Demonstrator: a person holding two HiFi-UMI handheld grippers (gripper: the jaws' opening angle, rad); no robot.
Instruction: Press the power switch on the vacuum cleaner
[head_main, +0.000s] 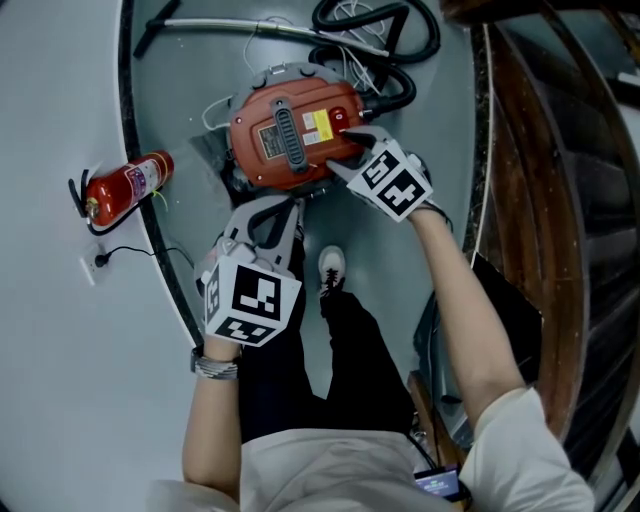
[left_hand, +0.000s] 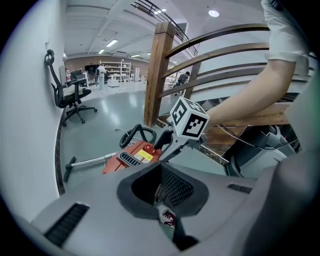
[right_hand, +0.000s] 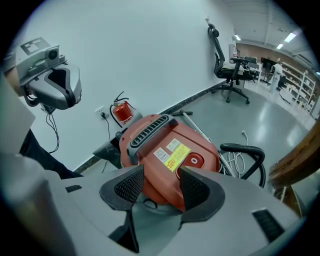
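The grey floor (head_main: 395, 265) runs along a curved white wall (head_main: 60, 100) on your left. A wooden railing (head_main: 540, 150) runs along your right.

The vacuum cleaner (head_main: 290, 135), a red canister with a black top handle, stands on the floor directly ahead of your feet, close to the wall. Its black hose (head_main: 400, 40) lies coiled beyond it. The metal wand (head_main: 230, 27) lies flat on the floor beside the hose.

Your left gripper (head_main: 283, 215) hangs over the floor just short of the canister. Its jaws are closed together and hold nothing.

Your right gripper (head_main: 352, 152) is at the canister's right-hand top edge. Its jaws are spread as wide as they go, with the red shell showing between them. Neither pad clamps the shell.

A red fire extinguisher (head_main: 128, 185) stands against the wall, left of the canister.

The power switch (head_main: 341, 117) is the round red button on the canister's top. It sits just beside your right gripper's fingertips, but contact cannot be confirmed.
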